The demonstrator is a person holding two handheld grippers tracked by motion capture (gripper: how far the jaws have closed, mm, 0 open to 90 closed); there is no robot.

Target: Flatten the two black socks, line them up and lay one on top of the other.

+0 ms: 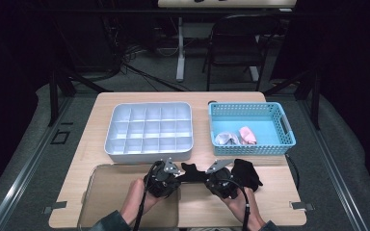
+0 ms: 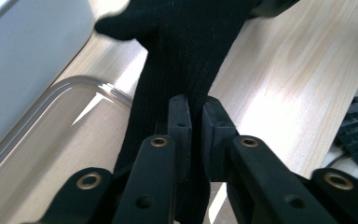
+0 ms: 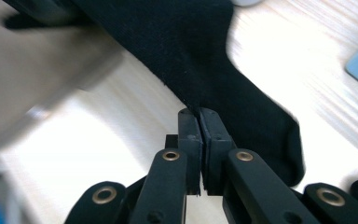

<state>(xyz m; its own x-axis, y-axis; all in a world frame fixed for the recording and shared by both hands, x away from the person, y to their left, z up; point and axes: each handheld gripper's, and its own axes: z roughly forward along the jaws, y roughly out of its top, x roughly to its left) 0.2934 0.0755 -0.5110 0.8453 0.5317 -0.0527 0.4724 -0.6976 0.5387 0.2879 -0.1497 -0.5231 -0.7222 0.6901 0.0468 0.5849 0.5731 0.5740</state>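
Observation:
A black sock [image 1: 191, 172] hangs stretched between my two grippers just above the table's front. My left gripper [image 1: 179, 174] is shut on one end; in the left gripper view the sock [image 2: 182, 46] runs down between the closed jaws of that gripper [image 2: 196, 112]. My right gripper [image 1: 207, 177] pinches the sock's edge; in the right gripper view its jaws [image 3: 199, 116] meet on the dark knit [image 3: 191, 42], and the toe end droops to the right. A second black sock [image 1: 247, 174] lies bunched on the table beside the right hand.
A grey tray [image 1: 149, 156] with several compartments stands behind the hands. To its right is a blue basket [image 1: 253, 149] holding a white sock [image 1: 225, 138] and a pink sock [image 1: 247, 134]. A clear shallow tray [image 1: 106, 192] lies under the left forearm.

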